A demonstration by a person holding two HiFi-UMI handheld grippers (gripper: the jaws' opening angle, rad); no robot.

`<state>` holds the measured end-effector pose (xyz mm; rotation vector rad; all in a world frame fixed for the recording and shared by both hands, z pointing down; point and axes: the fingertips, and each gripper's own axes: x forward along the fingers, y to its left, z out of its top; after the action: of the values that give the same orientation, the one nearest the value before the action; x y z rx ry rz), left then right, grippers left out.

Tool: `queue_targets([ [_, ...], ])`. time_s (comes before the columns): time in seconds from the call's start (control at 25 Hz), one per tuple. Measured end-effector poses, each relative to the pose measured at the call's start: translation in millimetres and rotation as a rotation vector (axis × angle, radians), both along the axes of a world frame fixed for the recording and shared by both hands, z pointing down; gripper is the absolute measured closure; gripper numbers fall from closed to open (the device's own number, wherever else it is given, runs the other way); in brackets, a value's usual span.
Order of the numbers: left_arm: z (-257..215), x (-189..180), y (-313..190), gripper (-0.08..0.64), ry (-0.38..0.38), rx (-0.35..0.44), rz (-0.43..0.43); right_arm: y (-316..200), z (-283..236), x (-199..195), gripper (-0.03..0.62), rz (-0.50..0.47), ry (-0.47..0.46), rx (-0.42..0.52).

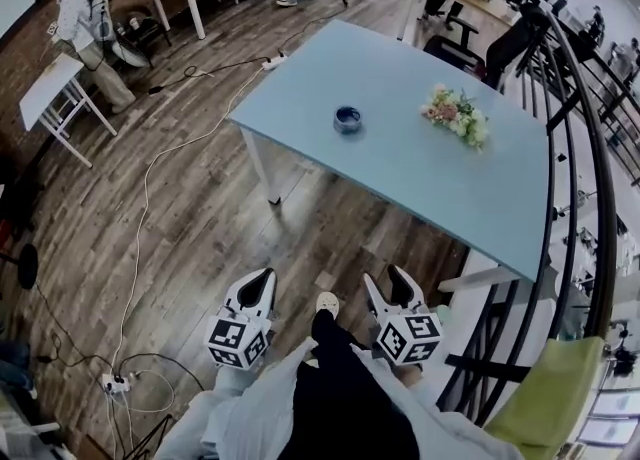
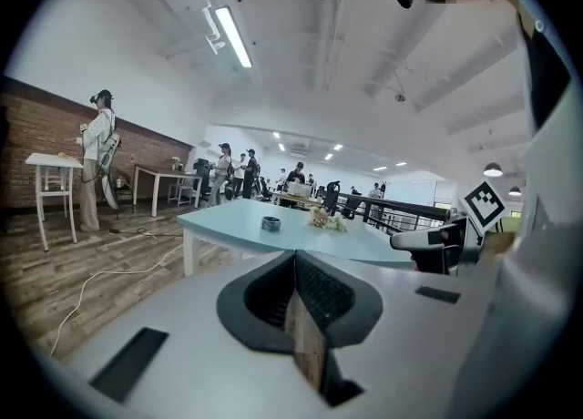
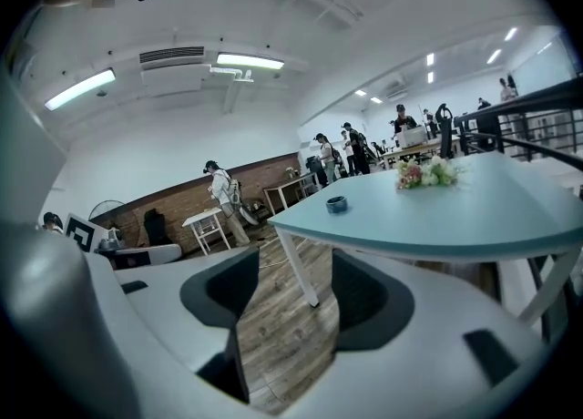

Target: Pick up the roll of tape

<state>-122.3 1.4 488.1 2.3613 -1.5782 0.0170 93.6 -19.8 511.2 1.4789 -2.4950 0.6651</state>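
- The left gripper sits low and close to the body, pointing forward. Its fingers are pressed together with nothing between them.
- The right gripper is level with the left and near it, also pointing forward. Its fingers stand apart and the gap is empty.
- Both forearms, in light sleeves, are drawn in at the torso.
- A dark trouser leg and pale shoe show between the grippers.

Tabletop bare all round roll of tape, near edge and left side open to approach, flowers well apart to its right, railing hemming table's right side, cable trailing across floor at left.
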Motion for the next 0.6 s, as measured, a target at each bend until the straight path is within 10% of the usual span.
queue_targets([
  [0.6,-7.3,3.6,-121.3,0.543,0.0,0.011,-0.053,-132.9,-2.6,5.6,0.337,-0.031,-0.01,0.003],
])
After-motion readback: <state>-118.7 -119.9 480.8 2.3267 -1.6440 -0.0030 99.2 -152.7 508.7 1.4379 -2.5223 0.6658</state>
